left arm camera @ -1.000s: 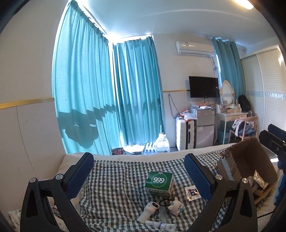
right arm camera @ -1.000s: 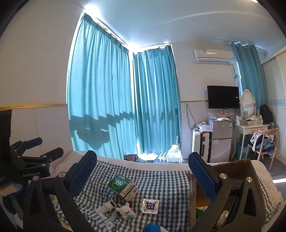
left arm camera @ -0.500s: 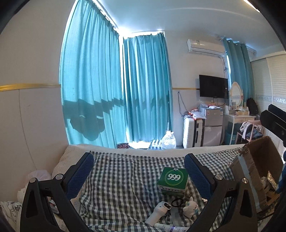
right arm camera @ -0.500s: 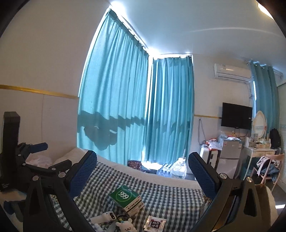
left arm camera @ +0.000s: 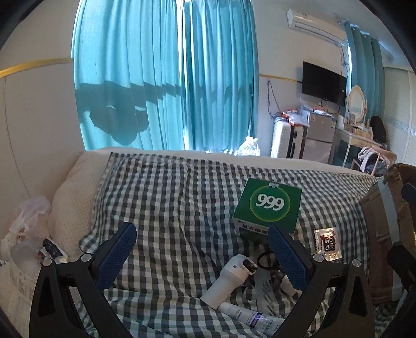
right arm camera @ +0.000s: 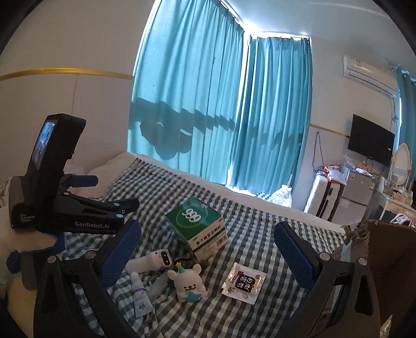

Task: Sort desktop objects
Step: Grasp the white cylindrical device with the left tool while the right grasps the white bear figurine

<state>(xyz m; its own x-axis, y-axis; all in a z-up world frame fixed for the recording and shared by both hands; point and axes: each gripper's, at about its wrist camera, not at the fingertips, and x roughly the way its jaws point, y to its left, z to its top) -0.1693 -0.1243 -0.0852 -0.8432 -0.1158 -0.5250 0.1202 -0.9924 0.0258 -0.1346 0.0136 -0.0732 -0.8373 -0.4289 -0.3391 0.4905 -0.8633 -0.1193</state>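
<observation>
Checked cloth (right arm camera: pixel 249 234): white handheld device (right arm camera: pixel 150 261) lies flat, lens end toward 999 box (right arm camera: pixel 197 226); both grippers' fingers wide, empty.

Ahead of and above the jaws, teal curtains (left arm camera: pixel 166 75) hang to the floor, daylight breaking through the gap between the panels, with a dark shadow cast across their lower half. To the left of the jaws stands a pale wall (right arm camera: pixel 65 46) crossed by a gold strip (right arm camera: pixel 65 71); to the right a white air conditioner (left arm camera: pixel 314 23) is mounted high, above a black television (left arm camera: pixel 323 84). Beneath the television stand a white suitcase (left arm camera: pixel 284 141) and a small grey fridge (left arm camera: pixel 319 135), and further right a dressing table (left arm camera: pixel 358 135) carries an oval mirror (left arm camera: pixel 356 104).
</observation>
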